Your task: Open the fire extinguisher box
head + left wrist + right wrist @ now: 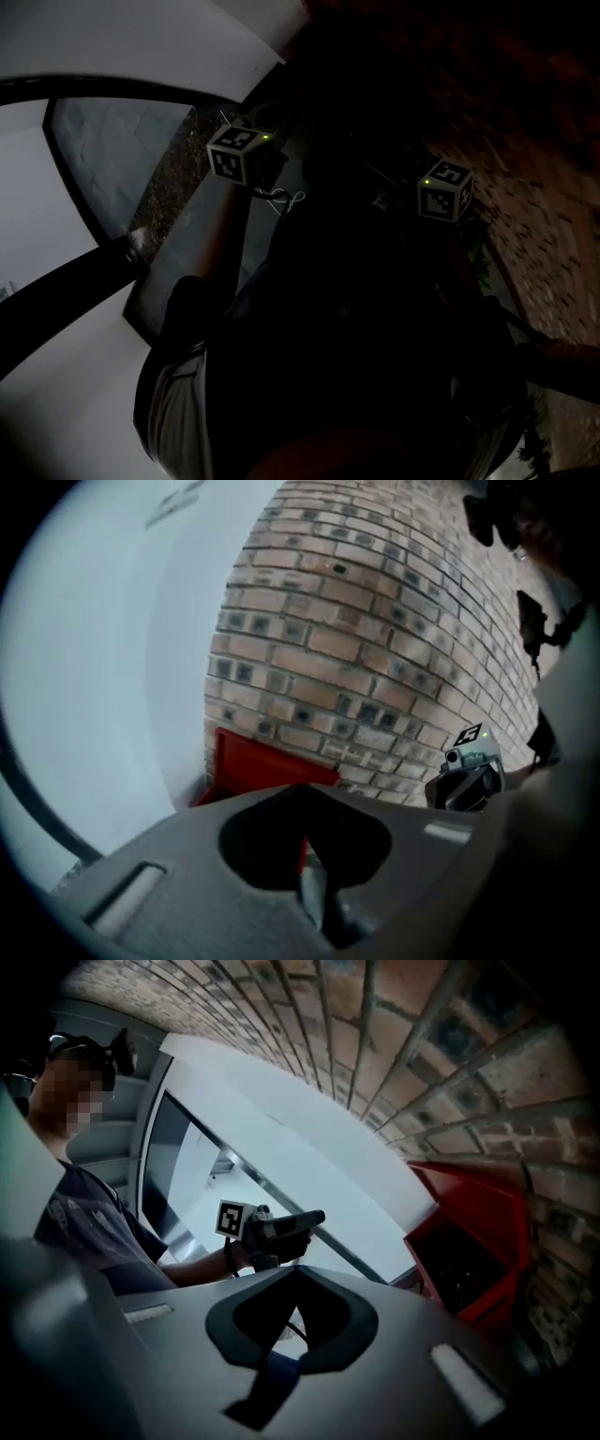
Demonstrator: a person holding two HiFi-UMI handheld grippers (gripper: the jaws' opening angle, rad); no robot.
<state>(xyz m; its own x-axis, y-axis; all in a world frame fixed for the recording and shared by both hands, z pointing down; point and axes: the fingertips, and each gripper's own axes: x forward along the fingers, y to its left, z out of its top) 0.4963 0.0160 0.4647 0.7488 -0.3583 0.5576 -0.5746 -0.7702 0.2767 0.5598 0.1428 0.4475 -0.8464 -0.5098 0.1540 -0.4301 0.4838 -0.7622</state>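
Observation:
The red fire extinguisher box (258, 766) hangs low on a brick wall, where the bricks meet a white panel. In the right gripper view the box (469, 1251) shows a dark window in its front, and I cannot tell whether its door is ajar. My left gripper (307, 878) is shut with nothing in it, and it is held up in the air short of the box. From the right gripper view the left gripper (286, 1225) floats left of the box. My right gripper (281, 1372) looks shut and empty. The head view is very dark; only the two marker cubes (234, 153) (443, 190) stand out.
The brick wall (375, 639) fills the space above and to the right of the box. A white panel (103, 667) borders it on the left. A dark-framed window (183, 1176) lies behind the left gripper. The person's torso (89, 1232) is at the left.

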